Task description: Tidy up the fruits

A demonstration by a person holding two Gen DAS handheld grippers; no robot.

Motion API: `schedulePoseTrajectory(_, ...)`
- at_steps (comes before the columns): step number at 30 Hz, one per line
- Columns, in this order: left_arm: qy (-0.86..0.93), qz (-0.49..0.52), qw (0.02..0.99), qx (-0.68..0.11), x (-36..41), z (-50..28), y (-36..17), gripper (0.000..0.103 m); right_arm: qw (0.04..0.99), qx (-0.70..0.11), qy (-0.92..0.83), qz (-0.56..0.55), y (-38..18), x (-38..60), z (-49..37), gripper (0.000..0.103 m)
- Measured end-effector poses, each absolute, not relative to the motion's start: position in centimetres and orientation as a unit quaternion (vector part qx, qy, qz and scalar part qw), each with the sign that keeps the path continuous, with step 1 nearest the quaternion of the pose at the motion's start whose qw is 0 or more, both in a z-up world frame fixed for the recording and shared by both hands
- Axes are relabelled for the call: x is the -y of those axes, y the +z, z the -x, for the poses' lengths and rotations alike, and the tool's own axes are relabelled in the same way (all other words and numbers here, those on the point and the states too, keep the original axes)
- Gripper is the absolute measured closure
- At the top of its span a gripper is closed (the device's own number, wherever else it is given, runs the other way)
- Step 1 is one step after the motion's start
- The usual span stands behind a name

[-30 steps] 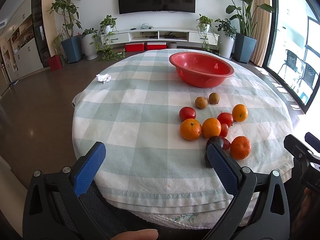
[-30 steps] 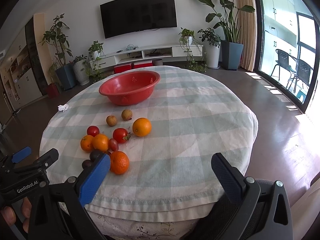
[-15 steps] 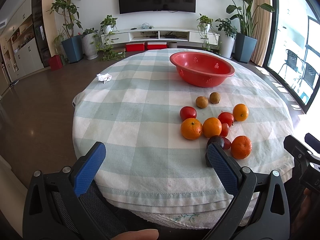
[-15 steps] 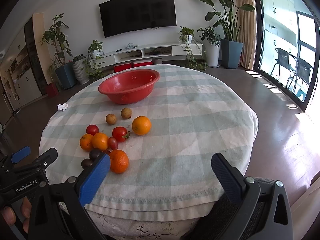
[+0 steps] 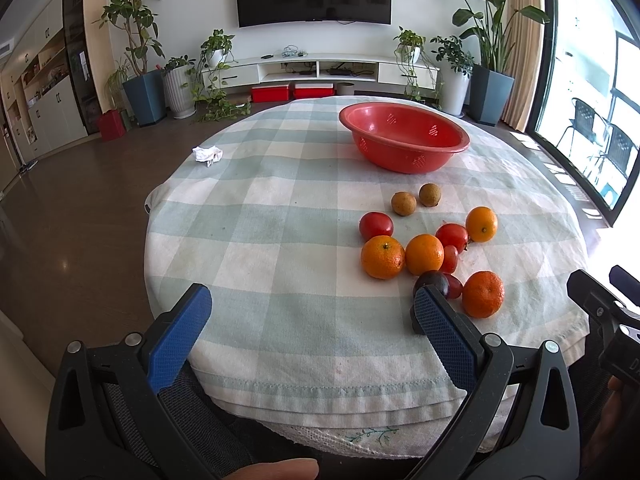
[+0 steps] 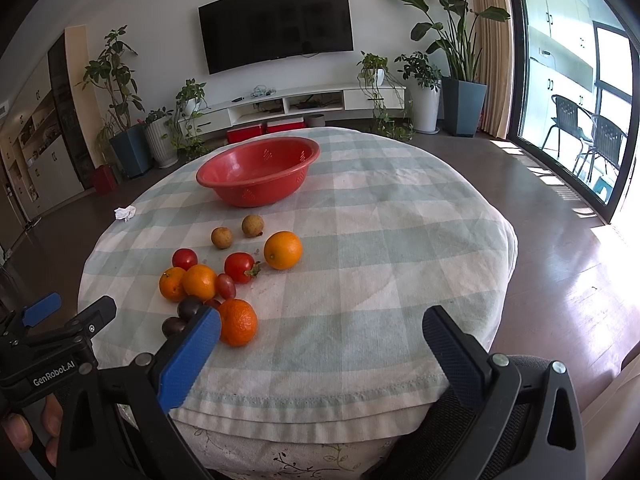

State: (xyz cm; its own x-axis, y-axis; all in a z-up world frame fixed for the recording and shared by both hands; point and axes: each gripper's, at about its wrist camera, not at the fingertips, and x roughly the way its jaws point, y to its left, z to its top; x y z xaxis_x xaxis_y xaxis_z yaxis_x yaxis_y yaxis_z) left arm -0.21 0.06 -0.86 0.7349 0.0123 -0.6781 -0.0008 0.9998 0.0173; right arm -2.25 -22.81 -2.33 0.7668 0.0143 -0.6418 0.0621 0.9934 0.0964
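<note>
Both grippers, left [image 5: 308, 332] and right [image 6: 320, 344], gape wide and empty before me; four oranges [image 6: 283, 250], two tomatoes [image 6: 239, 267], two longans [image 6: 253, 225] and one red colander [image 6: 258, 170] sit ahead.

Four oranges [image 5: 382, 257], two tomatoes [image 5: 375, 226], two longans [image 5: 403, 203], one bowl [image 5: 404, 136].

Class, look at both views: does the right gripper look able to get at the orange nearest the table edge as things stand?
Probably yes. The right gripper is open, and the nearest orange lies just ahead of its left finger with nothing over it.
</note>
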Motion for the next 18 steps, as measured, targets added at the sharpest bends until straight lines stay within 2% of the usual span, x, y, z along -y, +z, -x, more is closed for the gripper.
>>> schedulePoseTrajectory(18,0.003,-0.009,0.931,-0.365,-0.02,0.16,-0.86,0.000,0.937,-0.345,-0.013,-0.056,-2.99,22.73,2.61,0.000)
